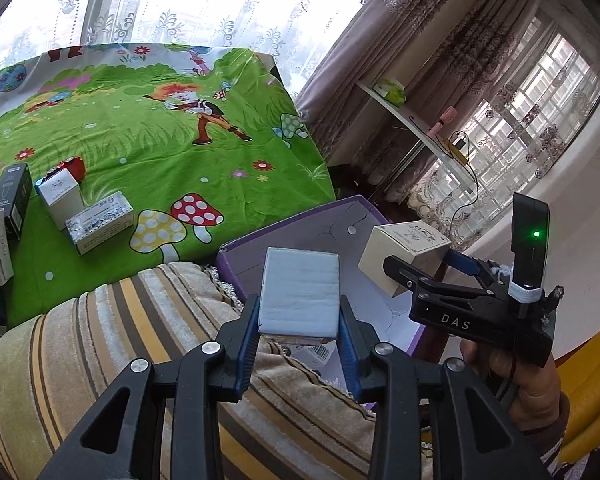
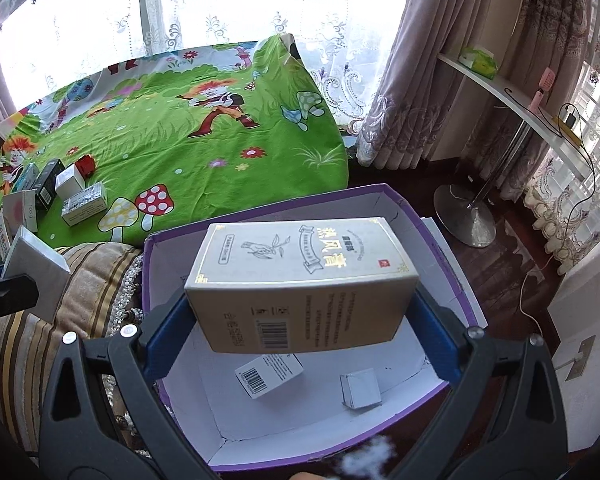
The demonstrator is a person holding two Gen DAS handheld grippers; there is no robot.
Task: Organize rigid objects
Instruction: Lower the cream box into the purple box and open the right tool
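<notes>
My left gripper (image 1: pixel 300 312) is shut on a pale grey-blue box (image 1: pixel 300 292), held above a striped cushion beside the purple bin (image 1: pixel 236 256). My right gripper (image 2: pixel 300 312) is shut on a cream box with Chinese print (image 2: pixel 300 280) and holds it over the open purple bin (image 2: pixel 452 264). The cream box (image 1: pixel 404 248) and right gripper (image 1: pixel 440 280) also show in the left wrist view. Two small boxes, one with a barcode (image 2: pixel 268 376) and one white (image 2: pixel 360 390), lie on the bin's floor. The grey-blue box also shows at the left of the right wrist view (image 2: pixel 36 272).
Several more boxes (image 1: pixel 100 220) and a red one (image 1: pixel 74 166) lie on the green cartoon cloth (image 1: pixel 160 140) at far left. A striped cushion (image 1: pixel 100 360) is in front of the bin. A white shelf (image 2: pixel 512 96) on a metal stand (image 2: pixel 466 220) is at right.
</notes>
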